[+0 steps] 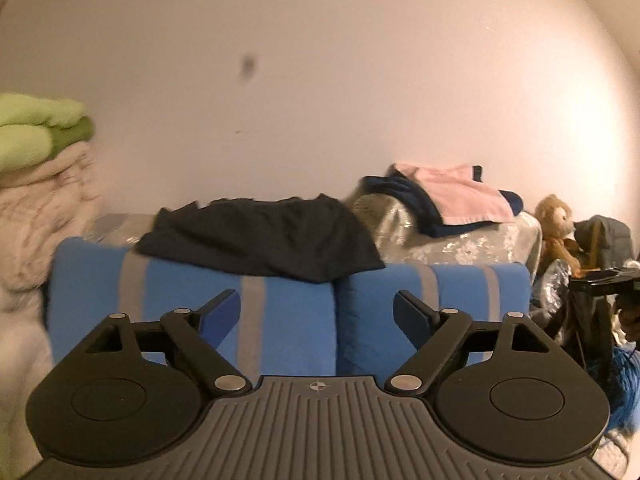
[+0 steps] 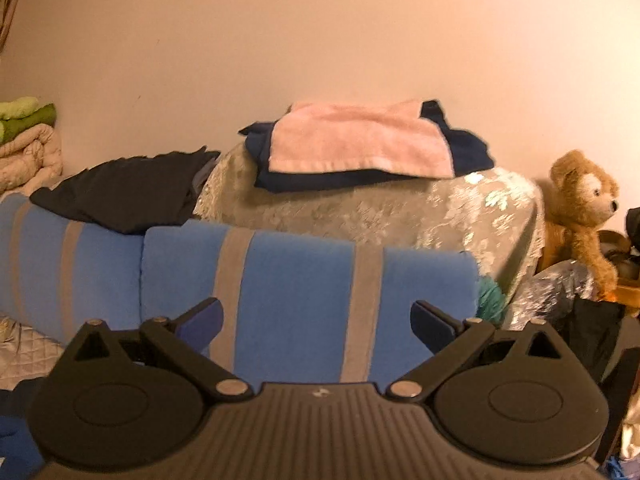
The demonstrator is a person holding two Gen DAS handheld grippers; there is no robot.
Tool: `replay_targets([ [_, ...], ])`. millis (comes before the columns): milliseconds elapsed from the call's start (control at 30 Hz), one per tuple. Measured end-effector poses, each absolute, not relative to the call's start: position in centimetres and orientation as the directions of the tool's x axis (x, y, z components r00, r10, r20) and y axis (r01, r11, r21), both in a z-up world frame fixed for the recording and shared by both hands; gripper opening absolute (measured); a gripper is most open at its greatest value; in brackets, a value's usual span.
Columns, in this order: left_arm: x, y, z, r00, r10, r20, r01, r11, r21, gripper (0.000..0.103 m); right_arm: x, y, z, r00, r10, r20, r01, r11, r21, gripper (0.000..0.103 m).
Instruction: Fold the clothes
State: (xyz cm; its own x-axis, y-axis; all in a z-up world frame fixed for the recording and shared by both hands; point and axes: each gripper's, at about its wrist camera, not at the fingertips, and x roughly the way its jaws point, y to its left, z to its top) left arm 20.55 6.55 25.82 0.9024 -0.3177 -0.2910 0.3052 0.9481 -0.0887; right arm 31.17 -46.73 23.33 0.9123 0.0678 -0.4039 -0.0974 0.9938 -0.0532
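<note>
Jaws of left hand-held gripper and right hand-held gripper stand apart, empty. Dark garment lies draped over blue striped cushions; pink towel rests on navy cloth.

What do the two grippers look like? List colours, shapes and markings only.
Both match. The left gripper has a ribbed grey base plate with a small cross-in-circle mark, two round black housings, black link arms on silver pivot pins, and blue fingers. The right gripper is built the same, with blue fingers. No cables, hands or sleeves show.
</note>
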Motion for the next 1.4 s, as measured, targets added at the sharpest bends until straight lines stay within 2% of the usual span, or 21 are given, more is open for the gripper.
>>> replay_targets([
  [167,23.8,4.8,20.9,0.883,-0.330,-0.333,0.301,0.944,-0.137,0.084,33.5,-45.0,18.1,0.868,0.117,-0.482,-0.138,0.990,-0.008,0.103],
  [333,27.4,4.4,15.3,0.847,-0.328,-0.418,0.285,0.945,-0.163,0.084,35.7,-41.7,11.9,0.804,0.221,-0.552,-0.250,0.968,0.023,0.103],
  [533,32.6,4.1,8.9,0.797,-0.313,-0.517,0.265,0.950,-0.166,0.084,39.1,-37.9,5.7,0.728,0.309,-0.612,-0.352,0.935,0.054,0.101],
  [767,37.2,3.4,2.6,0.728,-0.362,-0.582,0.285,0.932,-0.223,0.084,43.4,-34.9,-0.1,0.646,0.365,-0.671,-0.392,0.912,0.119,0.097],
  [1300,43.2,1.1,-8.5,0.564,-0.504,-0.654,0.335,0.863,-0.377,0.083,49.9,-31.1,-9.2,0.556,0.448,-0.700,-0.376,0.887,0.268,0.095],
  [1367,43.7,0.8,-9.2,0.551,-0.512,-0.659,0.335,0.859,-0.387,0.073,50.5,-30.7,-9.9,0.554,0.445,-0.703,-0.372,0.888,0.269,0.092],
  [1400,44.0,0.6,-9.5,0.544,-0.515,-0.662,0.330,0.857,-0.395,0.061,50.8,-30.5,-10.2,0.553,0.445,-0.705,-0.372,0.888,0.269,0.084],
])
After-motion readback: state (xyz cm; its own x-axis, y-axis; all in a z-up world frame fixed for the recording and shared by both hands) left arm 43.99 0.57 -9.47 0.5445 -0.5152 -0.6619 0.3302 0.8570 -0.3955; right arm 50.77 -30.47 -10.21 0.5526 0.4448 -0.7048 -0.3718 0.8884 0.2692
